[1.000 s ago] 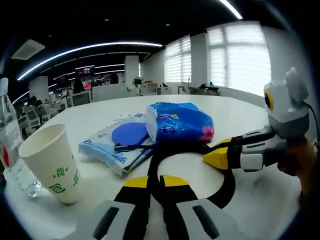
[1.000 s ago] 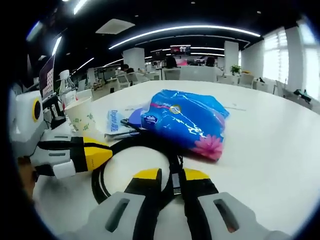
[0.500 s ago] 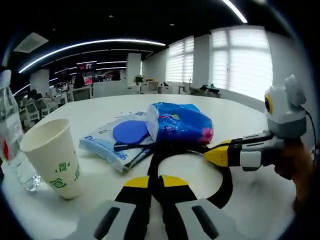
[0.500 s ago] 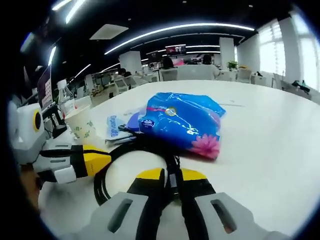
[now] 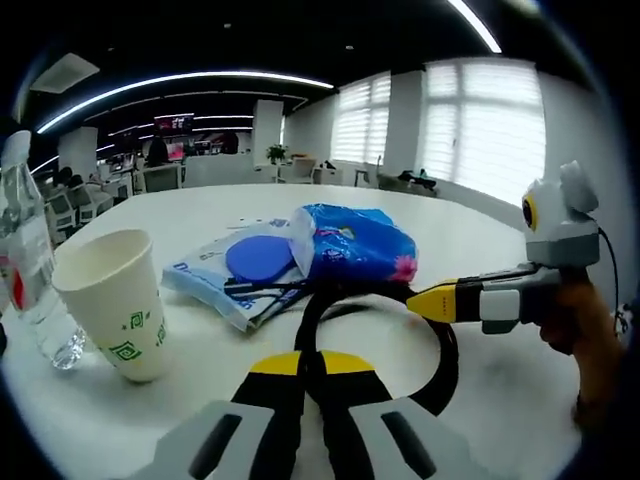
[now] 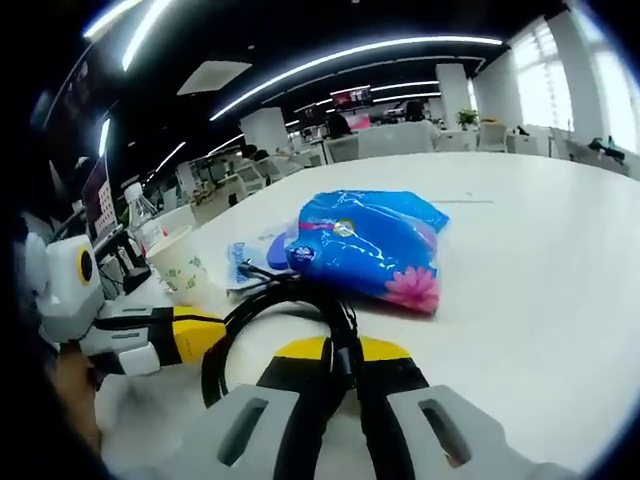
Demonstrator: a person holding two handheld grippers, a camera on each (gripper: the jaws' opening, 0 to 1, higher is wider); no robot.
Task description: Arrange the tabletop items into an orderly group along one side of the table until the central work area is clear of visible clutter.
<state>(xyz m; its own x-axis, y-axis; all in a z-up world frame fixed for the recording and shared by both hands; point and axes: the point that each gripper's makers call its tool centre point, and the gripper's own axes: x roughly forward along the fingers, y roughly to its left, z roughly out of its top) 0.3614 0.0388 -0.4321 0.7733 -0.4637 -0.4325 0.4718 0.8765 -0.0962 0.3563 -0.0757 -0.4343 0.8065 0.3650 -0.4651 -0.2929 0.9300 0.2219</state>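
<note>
Left gripper view first: the left gripper (image 5: 310, 362) sits low over the white round surface (image 5: 500, 400) with its yellow-tipped fingers (image 5: 275, 365) pressed together — closed on what looks like the black coiled cable (image 5: 445, 350), which loops out ahead of them and curls round to the right. Just beyond the loop is the blue plastic tissue pack with a pink flower print (image 5: 360, 245), and leaning against its left side is a flat pale-blue wipes packet with a round blue lid (image 5: 235, 280). A white paper cup with green marks (image 5: 115, 300) stands upright at the left, and right behind it a clear plastic water bottle (image 5: 25, 270). The right gripper (image 5: 435, 303) comes in from the right, held by a hand (image 5: 580, 330), its yellow tip just above the cable loop.

Right gripper view: the right gripper (image 6: 343, 350) has its fingers (image 6: 385, 350) clamped shut on the black cable (image 6: 230, 330) — the cable runs straight up between them and then loops left. The blue tissue pack (image 6: 370, 245) lies just past the loop, with the wipes packet (image 6: 245, 265) tucked at its left, then the paper cup (image 6: 183, 265) and the bottle (image 6: 140, 215) further left. The left gripper (image 6: 205, 332) pokes in from the left beside the loop.
</note>
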